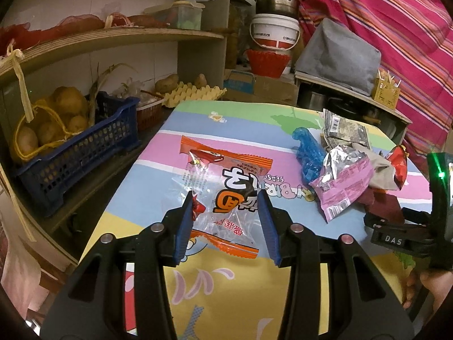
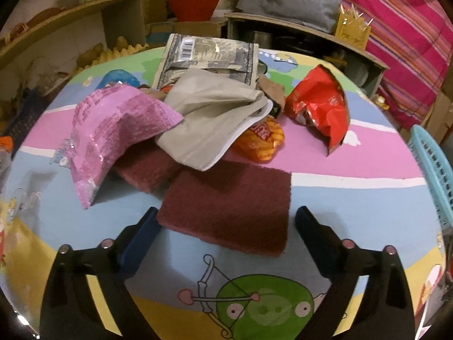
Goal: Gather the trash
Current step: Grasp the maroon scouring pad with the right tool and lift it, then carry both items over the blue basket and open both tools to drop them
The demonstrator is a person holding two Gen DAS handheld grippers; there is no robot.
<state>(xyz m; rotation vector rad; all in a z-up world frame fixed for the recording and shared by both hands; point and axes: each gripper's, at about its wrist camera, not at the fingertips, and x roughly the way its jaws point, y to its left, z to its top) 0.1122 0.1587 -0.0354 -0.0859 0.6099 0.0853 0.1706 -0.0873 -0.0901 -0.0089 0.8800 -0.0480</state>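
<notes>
- Straddling an orange-edged clear wrapper (image 1: 223,189) on the bench (image 1: 158,153), our left gripper (image 1: 226,195) is holding its jaws apart; we are reading "SEAS" on it.
- Hovering with jaws spread wide, our right gripper (image 2: 226,218) is facing a maroon pad (image 2: 232,212).
- Only the right wrist view is showing us a teal basket (image 2: 433,170); only the left is showing "DAS" on the other gripper.

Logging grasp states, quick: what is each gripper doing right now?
Left gripper: open, fingers either side of the orange noodle wrapper, not clamped.
Right gripper: open, holding nothing, maroon scouring pad between its fingers.
</notes>
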